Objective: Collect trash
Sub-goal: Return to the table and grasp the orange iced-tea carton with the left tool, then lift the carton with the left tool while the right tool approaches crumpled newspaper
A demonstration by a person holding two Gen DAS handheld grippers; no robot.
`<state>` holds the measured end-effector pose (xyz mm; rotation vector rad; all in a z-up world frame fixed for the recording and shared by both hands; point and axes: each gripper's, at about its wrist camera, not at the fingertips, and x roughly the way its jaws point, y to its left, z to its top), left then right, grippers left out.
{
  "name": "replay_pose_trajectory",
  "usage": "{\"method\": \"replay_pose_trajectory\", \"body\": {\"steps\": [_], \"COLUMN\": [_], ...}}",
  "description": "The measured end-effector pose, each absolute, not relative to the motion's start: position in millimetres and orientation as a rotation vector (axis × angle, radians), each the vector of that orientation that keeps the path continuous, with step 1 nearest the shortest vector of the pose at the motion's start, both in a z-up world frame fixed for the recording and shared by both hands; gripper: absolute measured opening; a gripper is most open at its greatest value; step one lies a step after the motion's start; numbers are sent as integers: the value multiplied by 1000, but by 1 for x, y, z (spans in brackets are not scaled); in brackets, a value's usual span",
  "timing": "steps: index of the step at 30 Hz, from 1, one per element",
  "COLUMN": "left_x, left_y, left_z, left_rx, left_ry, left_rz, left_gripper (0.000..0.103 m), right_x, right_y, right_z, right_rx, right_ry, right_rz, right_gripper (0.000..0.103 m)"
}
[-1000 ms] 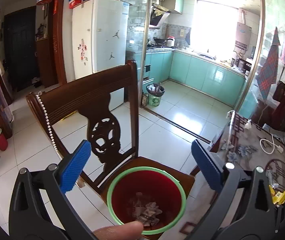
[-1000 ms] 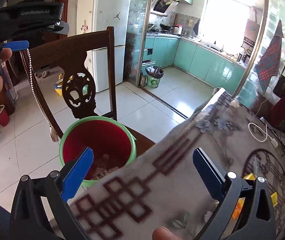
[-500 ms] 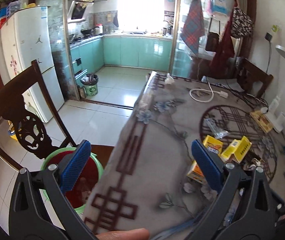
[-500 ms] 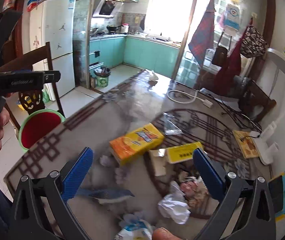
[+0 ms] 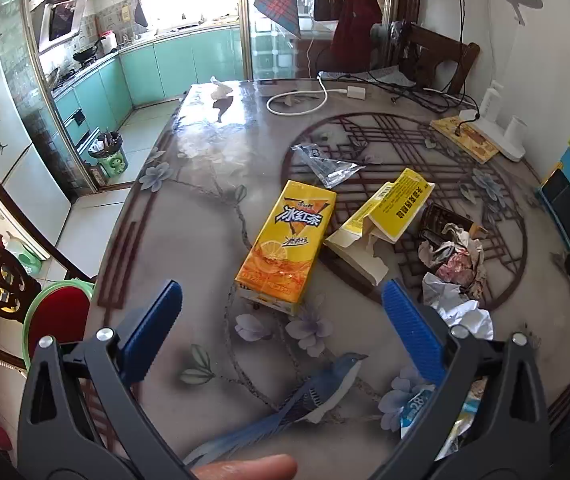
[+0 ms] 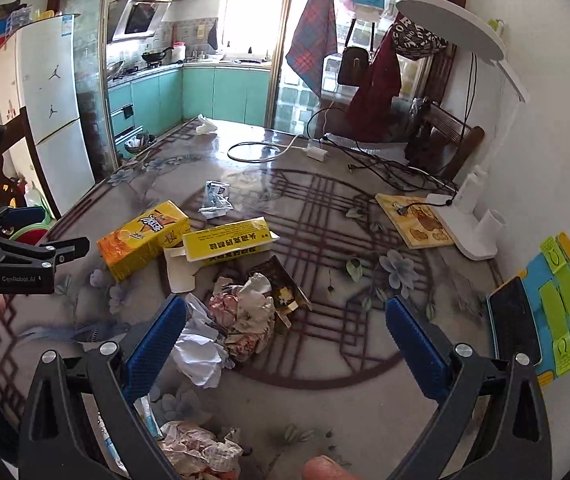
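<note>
I see the trash scattered mid-worktop: an orange tea carton (image 5: 287,244) lies flat, just beside a torn yellow box (image 5: 381,216), with a crumpled wrapper pile (image 5: 453,256) and white crumpled paper (image 6: 199,354) to its right, and a clear plastic wrapper (image 5: 327,164) farther back. My left tool (image 5: 281,312) hovers over the carton, fingers spread, gripping nothing. My right tool (image 6: 285,332) hangs above the wrapper pile, equally spread and empty. The red bin (image 5: 59,320) with its green rim sits off the worktop's (image 5: 189,208) left edge, seemingly on a chair.
</note>
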<state>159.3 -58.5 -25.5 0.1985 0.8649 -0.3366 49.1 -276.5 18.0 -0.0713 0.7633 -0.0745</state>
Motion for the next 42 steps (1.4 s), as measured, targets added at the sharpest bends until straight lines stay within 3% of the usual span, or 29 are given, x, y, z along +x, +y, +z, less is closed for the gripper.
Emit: {"method": "replay_pose_trajectory", "body": {"steps": [18,19,26,42], "left_x": [243,246,248,219], "left_y": [-86,-85,-83,-52], "left_z": [-109,-111,-114,-49], "left_rx": [371,369,343,194], "left_ry": [1042,1052,1074,930], "left_rz": [-284,-282,-301,-298], "left_gripper": [98,97,64,60], "right_x": [59,60,68,41], "right_y": [-319,-319,-315,-269], "right_z": [4,3,-12,-13], "right_rx": [28,29,31,-67], "right_ry": [814,818,860,906], "right_rz": [-104,-104,-83,147], "right_gripper": [97,97,97,97]}}
